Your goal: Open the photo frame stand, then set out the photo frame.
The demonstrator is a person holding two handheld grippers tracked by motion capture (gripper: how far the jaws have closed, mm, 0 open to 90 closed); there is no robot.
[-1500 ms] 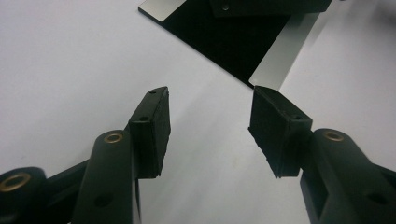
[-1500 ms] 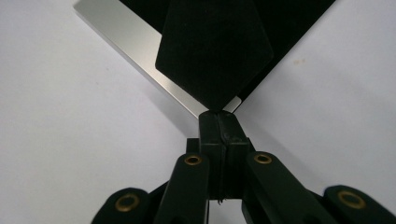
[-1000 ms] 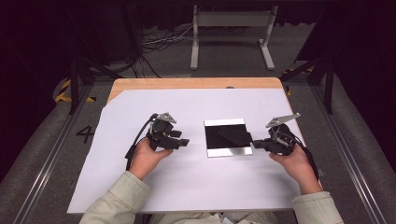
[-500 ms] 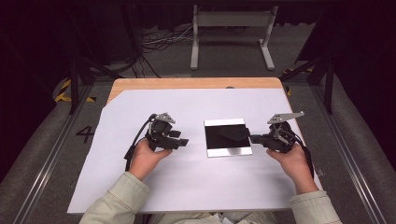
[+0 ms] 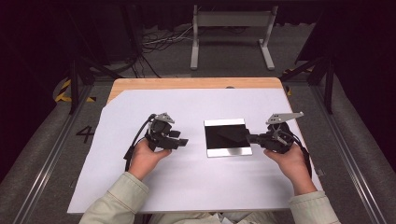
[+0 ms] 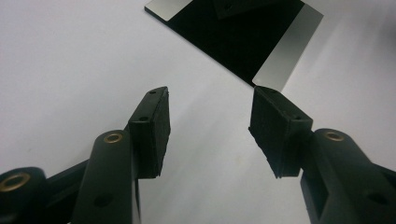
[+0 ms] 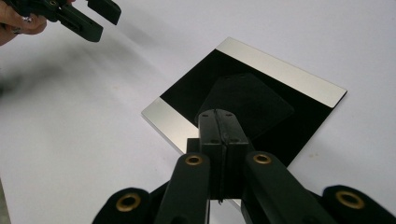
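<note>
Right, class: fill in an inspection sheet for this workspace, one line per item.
Surface: white sheet over a wooden table.
Job's things: black square plate with silver edge strips, lying flat on the sheet.
Clutter: nothing seen.
Grippers: left gripper open, short of the plate; right gripper shut, jaws pressed together over the plate's near edge.
Cables: one trails from the left gripper; more lie on the floor.
Surroundings: grey metal stand behind the table, dark room.
</note>
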